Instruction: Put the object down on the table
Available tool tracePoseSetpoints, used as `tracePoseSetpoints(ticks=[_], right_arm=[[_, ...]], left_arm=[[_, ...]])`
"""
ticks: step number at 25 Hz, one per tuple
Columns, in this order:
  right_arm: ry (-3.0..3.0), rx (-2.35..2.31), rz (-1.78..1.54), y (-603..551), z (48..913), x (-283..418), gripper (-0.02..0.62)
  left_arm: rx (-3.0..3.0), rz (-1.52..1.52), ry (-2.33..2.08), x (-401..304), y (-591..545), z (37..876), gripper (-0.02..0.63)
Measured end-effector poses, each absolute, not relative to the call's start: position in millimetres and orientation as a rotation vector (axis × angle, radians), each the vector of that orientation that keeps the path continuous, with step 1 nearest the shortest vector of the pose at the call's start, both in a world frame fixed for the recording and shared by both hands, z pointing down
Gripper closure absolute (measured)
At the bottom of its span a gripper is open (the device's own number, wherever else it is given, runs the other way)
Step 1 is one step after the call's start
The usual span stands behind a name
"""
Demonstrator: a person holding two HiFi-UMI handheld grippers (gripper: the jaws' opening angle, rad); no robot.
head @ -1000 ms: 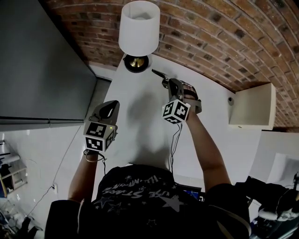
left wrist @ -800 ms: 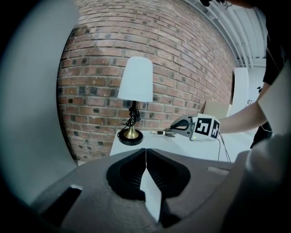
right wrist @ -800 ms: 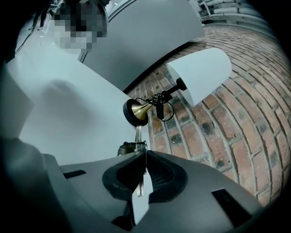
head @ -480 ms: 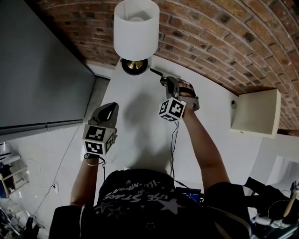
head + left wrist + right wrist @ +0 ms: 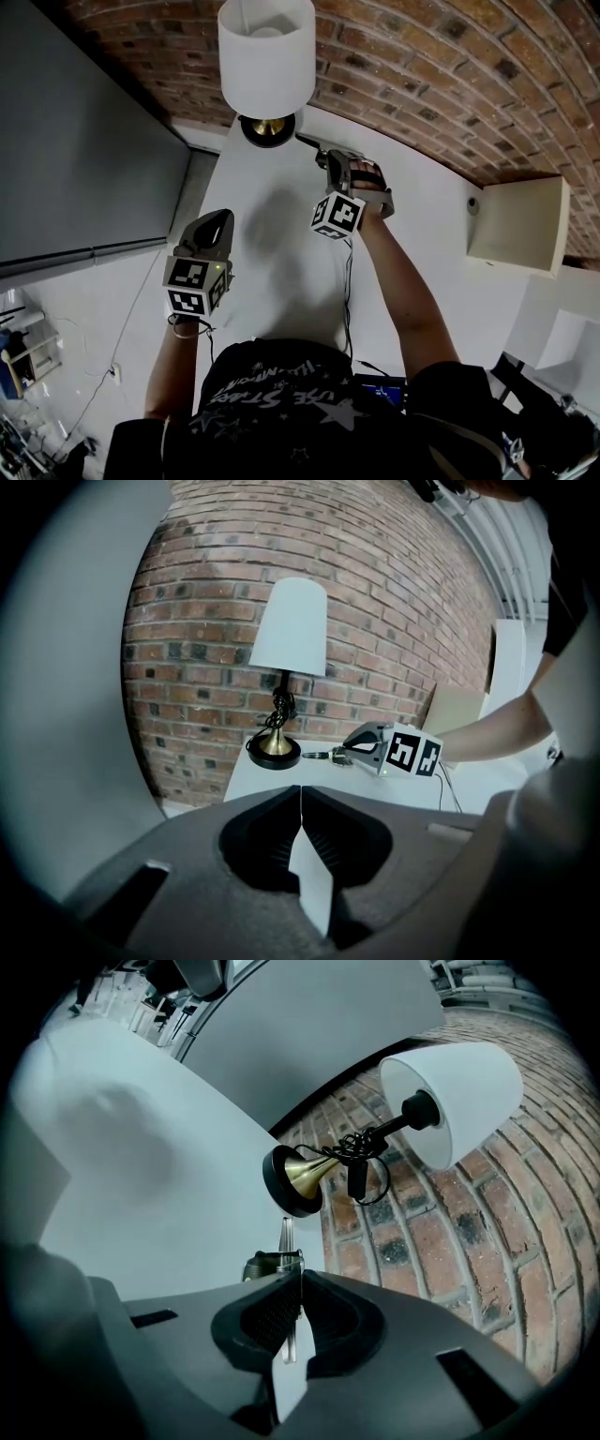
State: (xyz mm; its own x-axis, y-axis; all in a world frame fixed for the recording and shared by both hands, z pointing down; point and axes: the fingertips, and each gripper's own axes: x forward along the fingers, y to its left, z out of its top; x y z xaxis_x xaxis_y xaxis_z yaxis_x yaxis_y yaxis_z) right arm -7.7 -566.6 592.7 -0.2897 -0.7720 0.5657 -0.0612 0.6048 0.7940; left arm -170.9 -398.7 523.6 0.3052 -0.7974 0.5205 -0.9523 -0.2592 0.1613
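My right gripper (image 5: 328, 159) is over the far part of the white table (image 5: 281, 253), shut on a thin dark tool (image 5: 307, 142) whose slender tip points at the lamp's brass base (image 5: 267, 129). In the right gripper view the tool (image 5: 286, 1241) sticks out past the closed jaws of the right gripper (image 5: 295, 1290), just short of the base (image 5: 298, 1177). My left gripper (image 5: 217, 219) is nearer, at the table's left side, shut with nothing in it. The left gripper view shows the left gripper (image 5: 300, 801) with its jaws together, and beyond it the right gripper (image 5: 345, 755) holding the tool (image 5: 322, 756).
A table lamp with a white shade (image 5: 267, 52) stands at the table's far end against a brick wall (image 5: 422, 66). A grey panel (image 5: 84, 141) runs along the left. A pale box-like cabinet (image 5: 517, 220) is at the right. A cable (image 5: 347, 281) trails over the table.
My right gripper has moved a little further along the table toward the lamp base with the tool still held. The left gripper has stayed about where it was.
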Motion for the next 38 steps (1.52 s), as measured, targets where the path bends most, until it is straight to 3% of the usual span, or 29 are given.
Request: tracePoseSetpoints(ticks=[27,33,38], right_arm=[[-1.744,0.74,-0.743,-557.7,605.2,-9.2,0.569],[-1.761,0.744,-0.692,-550.3,604.0,-10.0,0.509],[-1.762,0.776,-0.697,-536.8,587.0,-9.3,0.5]], left_arm=[[2.139,0.451,-1.568,-170.6,-395.4,518.2,0.586],[2.149,0.422,-1.584,-173.7,-389.2,511.4,0.586],[2.17,0.386,-1.595,-175.6,-376.5,498.9,0.586]])
